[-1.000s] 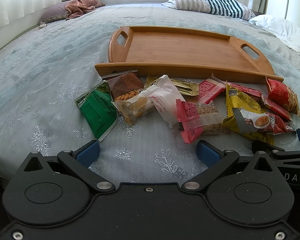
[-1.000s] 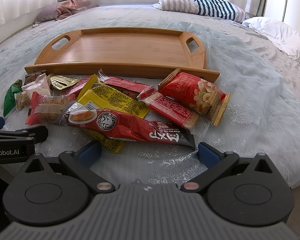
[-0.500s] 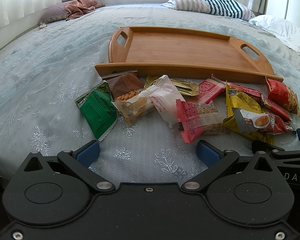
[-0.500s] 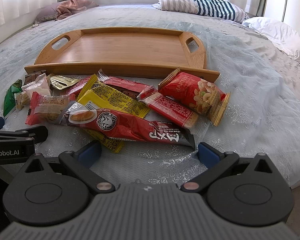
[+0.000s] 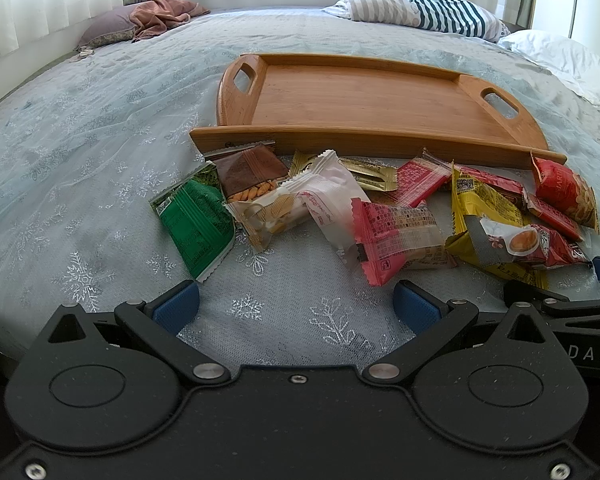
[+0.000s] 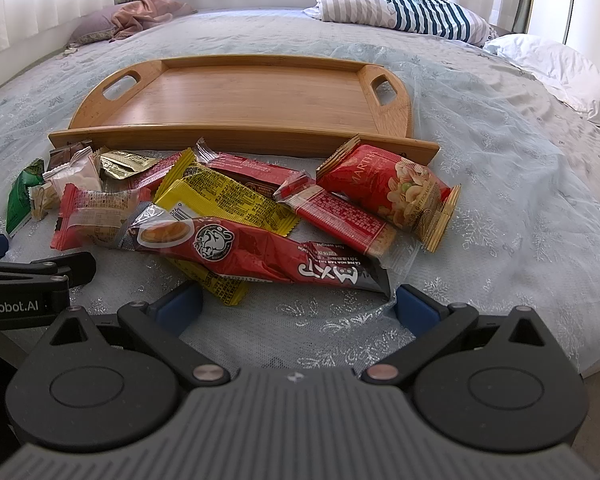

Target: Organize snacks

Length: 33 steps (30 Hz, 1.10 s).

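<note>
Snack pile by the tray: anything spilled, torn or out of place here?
Nothing looks torn or spilled. The snack packets lie in a loose overlapping heap on the bedspread, all in front of the wooden tray, which holds none yet. The long red bar lies across a yellow packet. Both grippers, left and right, are open.

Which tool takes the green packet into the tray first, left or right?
Left, probably. The green packet lies just ahead of the open left tool, near its left finger. In the right wrist view it sits at the far left edge, beyond the open right tool. The wooden tray holds nothing.
</note>
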Each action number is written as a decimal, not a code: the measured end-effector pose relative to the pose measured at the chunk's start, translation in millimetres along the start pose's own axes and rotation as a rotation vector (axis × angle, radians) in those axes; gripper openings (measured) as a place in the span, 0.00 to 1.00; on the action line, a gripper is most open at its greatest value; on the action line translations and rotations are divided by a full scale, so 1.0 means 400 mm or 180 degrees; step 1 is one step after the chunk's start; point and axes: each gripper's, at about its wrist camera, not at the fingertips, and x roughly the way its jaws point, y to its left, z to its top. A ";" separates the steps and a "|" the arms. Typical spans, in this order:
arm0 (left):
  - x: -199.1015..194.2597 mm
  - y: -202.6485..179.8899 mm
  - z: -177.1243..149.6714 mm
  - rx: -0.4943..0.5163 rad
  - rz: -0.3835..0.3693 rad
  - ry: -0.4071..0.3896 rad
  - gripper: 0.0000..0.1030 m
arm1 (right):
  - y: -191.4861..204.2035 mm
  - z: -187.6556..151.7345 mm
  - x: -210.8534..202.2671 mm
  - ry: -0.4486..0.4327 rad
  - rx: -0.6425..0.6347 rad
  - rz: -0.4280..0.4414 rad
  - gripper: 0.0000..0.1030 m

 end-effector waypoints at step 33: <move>-0.001 -0.002 0.005 0.0014 -0.0015 -0.0011 1.00 | 0.001 -0.001 0.006 -0.0048 -0.0003 -0.0013 1.00</move>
